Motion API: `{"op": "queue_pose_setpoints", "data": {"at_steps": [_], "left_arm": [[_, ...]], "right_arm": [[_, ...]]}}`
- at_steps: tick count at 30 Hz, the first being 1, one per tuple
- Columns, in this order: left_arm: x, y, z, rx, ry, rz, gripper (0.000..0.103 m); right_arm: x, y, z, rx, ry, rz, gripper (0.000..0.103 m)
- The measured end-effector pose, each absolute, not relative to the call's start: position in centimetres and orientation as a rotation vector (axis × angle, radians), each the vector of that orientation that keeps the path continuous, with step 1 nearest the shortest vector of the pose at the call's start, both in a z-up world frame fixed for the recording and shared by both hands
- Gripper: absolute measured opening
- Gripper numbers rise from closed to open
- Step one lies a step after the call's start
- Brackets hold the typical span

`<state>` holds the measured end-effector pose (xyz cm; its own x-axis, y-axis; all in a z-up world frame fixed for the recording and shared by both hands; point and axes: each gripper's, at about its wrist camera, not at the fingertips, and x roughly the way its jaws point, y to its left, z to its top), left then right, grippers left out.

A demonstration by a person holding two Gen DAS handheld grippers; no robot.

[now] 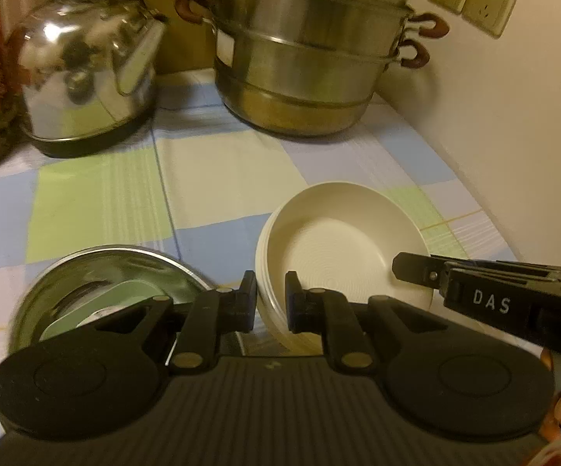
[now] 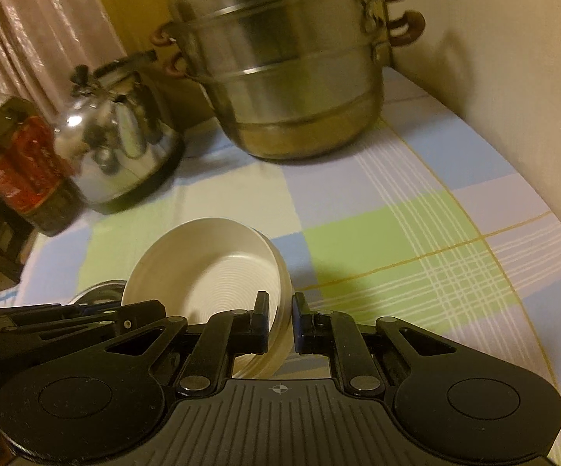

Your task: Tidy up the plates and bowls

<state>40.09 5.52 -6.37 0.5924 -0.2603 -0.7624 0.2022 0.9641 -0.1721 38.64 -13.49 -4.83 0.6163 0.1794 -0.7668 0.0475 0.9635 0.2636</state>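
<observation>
Both grippers are clamped on the rim of the same stack of cream bowls (image 1: 338,240), the left gripper (image 1: 271,299) pinching the wall on the side toward the steel bowl (image 1: 98,272) and the right gripper (image 2: 280,322) pinching the opposite wall. The stack looks to be several bowls nested together, tilted and apparently lifted clear of the checked tablecloth (image 1: 210,163), just beside the steel bowl and well in front of the steamer pot (image 1: 303,58).

The main risk is the nesting: the fingers grip only the rim edges, so if they hold only some of the walls, a lower bowl could slip out and drop onto the cloth or strike the steel bowl beside it. The tilt adds to that, since a leaning stack slides apart more easily than a level one. Two grippers on one rigid load also invite trouble if the hands drift apart or twist unevenly, which could pry a rim out of one pinch and leave the stack swinging from the other. A pale green dish (image 1: 125,299) sits inside the steel bowl, so anything falling that way may hit it. The kettle (image 1: 86,70), left of the steamer pot, is far enough off to matter little
</observation>
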Motion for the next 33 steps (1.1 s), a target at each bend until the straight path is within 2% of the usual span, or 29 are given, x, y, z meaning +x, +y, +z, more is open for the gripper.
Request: {"op": "queue_pose_setpoints", "data": {"at_steps": [16,33], "left_arm": [[26.8,7.2,-3.1,-0.086,0.886,-0.2,0.013],[17.8,1.5,-4.5,-0.086,0.949,-0.242,0.013]], "right_arm": [[27.8,-11.5,-0.8,0.281,0.898,0.206,0.012],[17.6,-16.0,-1.4,0.263,0.981,0.198,0.012]]}}
